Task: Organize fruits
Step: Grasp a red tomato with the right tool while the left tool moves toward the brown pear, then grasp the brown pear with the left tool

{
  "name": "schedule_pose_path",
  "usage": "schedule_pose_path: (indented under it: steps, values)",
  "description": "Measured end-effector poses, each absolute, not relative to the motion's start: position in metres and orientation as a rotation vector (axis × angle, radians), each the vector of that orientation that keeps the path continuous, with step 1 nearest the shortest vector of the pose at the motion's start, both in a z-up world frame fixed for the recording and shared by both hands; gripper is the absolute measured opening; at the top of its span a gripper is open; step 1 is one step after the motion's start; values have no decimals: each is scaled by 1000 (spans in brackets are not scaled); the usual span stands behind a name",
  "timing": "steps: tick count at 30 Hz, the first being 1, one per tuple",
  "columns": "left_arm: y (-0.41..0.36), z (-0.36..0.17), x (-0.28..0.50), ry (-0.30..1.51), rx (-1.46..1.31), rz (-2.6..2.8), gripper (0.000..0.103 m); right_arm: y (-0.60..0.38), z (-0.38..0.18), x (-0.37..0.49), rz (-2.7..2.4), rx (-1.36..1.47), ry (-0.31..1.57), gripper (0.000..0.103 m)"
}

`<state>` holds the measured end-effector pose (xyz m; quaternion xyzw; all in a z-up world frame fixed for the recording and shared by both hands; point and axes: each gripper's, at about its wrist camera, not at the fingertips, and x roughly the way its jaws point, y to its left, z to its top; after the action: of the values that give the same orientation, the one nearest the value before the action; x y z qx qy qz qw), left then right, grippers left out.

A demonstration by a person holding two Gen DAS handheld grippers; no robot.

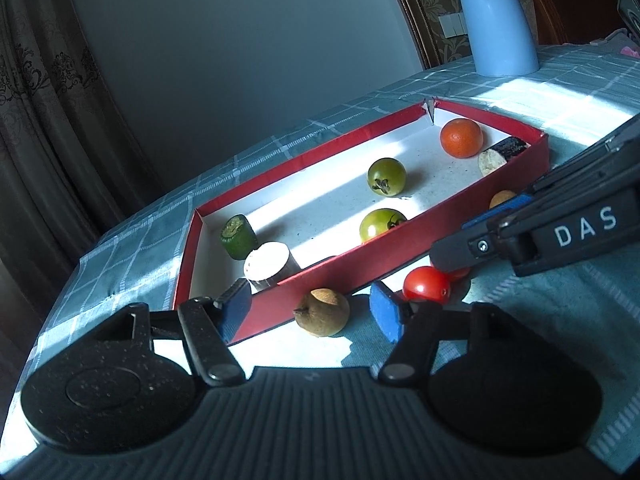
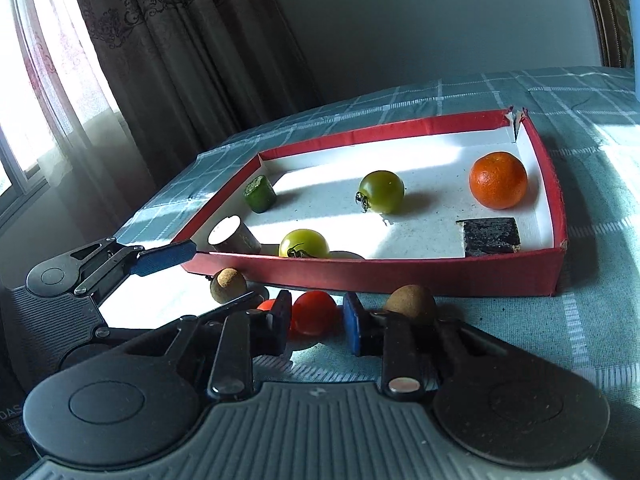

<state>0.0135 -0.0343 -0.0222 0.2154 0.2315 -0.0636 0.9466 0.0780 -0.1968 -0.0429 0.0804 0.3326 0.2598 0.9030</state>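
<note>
A blue kettle (image 1: pixel 496 20) stands on the checked tablecloth (image 1: pixel 592 76).

Each camera sits low on its own claw, close to the tabletop (image 1: pixel 520 92), and looks forward and a bit down. Both views show the red box (image 1: pixel 360 264) (image 2: pixel 400 276) up close. The left one looks from its short end; the right one from its long side

You see a red box (image 2: pixel 420 276) with a white inside, holding an orange mandarin (image 2: pixel 498 179) and two green tomatoes (image 2: pixel 381 191), a red tomato (image 2: pixel 314 312) and two brown fruits (image 2: pixel 228 285) on the teal checked cloth (image 2: pixel 580 320), and a pale blue kettle (image 1: pixel 498 24).
</note>
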Motion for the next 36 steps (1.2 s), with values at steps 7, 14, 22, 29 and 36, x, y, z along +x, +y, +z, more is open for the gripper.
schedule_pose_path:
  steps: [7,14,22,29,36]
  values:
    - [-30,-20,13,465,414,-120,48,-169,-38,58,552,-77,584,28]
    - [-23,-17,12,443,376,-82,21,-175,-39,64,531,-67,595,23]
    - [-19,-14,11,443,354,-98,3,-180,-36,56,514,-55,566,23]
    - [-14,-11,7,421,320,-98,2,-184,-25,39,479,-85,421,23]
    - [5,-4,1,406,241,-88,2,-185,-24,39,435,-100,382,23]
